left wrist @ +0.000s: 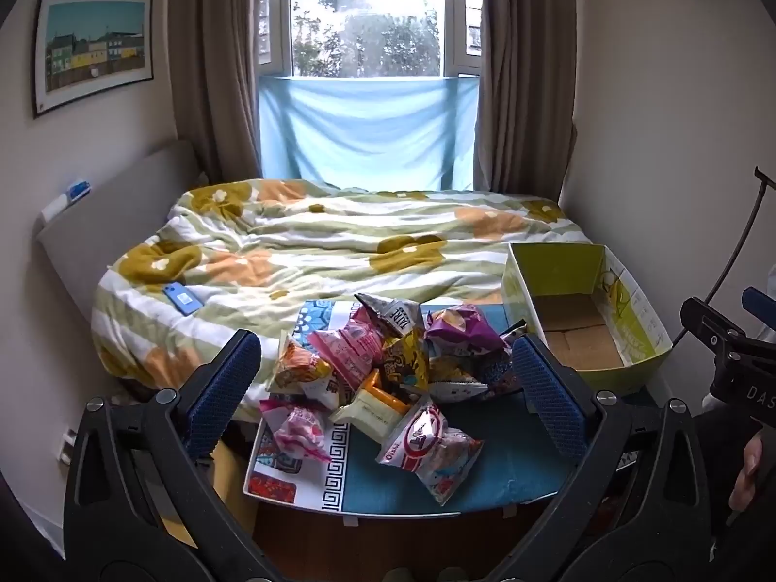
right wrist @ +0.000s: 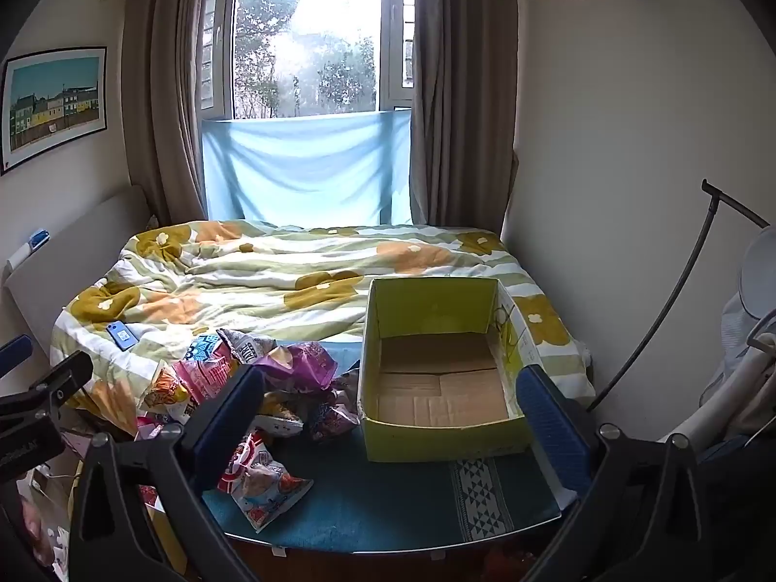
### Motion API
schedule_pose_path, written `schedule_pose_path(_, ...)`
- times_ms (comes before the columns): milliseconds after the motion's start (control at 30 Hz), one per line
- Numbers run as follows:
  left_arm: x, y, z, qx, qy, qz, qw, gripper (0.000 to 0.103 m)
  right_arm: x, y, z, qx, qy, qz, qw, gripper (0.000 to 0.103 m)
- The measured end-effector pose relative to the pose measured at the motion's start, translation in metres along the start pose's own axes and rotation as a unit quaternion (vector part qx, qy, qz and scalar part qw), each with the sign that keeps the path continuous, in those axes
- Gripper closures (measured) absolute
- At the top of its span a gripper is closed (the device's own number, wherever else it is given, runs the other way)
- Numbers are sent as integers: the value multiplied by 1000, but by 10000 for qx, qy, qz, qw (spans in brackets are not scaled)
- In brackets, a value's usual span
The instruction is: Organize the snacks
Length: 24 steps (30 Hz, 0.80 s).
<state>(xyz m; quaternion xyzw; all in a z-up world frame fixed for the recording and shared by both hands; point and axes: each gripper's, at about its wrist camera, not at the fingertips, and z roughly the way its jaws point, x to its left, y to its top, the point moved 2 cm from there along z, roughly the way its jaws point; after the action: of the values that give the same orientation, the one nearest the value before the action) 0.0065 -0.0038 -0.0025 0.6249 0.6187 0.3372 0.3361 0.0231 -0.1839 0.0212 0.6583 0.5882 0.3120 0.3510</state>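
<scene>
Plainly, nothing is sorted yet. The left gripper [left wrist: 385, 378] has its jaws spread wide and empty, hovering over the heap of snack packets [left wrist: 383, 363]. The right gripper [right wrist: 388, 412] is likewise wide open and empty, facing the cardboard box [right wrist: 439, 436]. That box shows only bare cardboard inside. Every packet lies on the blue patterned surface [right wrist: 388, 509] left of the box, one red-and-white bag [left wrist: 429, 446] nearest the front edge. By my judgement, all the packing remains.

One cardboard box [right wrist: 439, 368] sits at the frame's centre right, and roughly ten snack packets [left wrist: 383, 363] lie heaped at lower centre. One phone [left wrist: 182, 298] lies at left; one framed picture [left wrist: 94, 51] hangs upper left.
</scene>
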Motion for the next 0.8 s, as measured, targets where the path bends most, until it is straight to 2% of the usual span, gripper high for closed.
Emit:
schedule_pose_path(300,-4,2,-1,-23,9,166,9999,1,1,-2,0,-15,26,-95,10000,0)
schedule_pose_path(800,-2,-2,1,25,55,64,10000,1,0,-1,-2,55,-7,-29,10000,0)
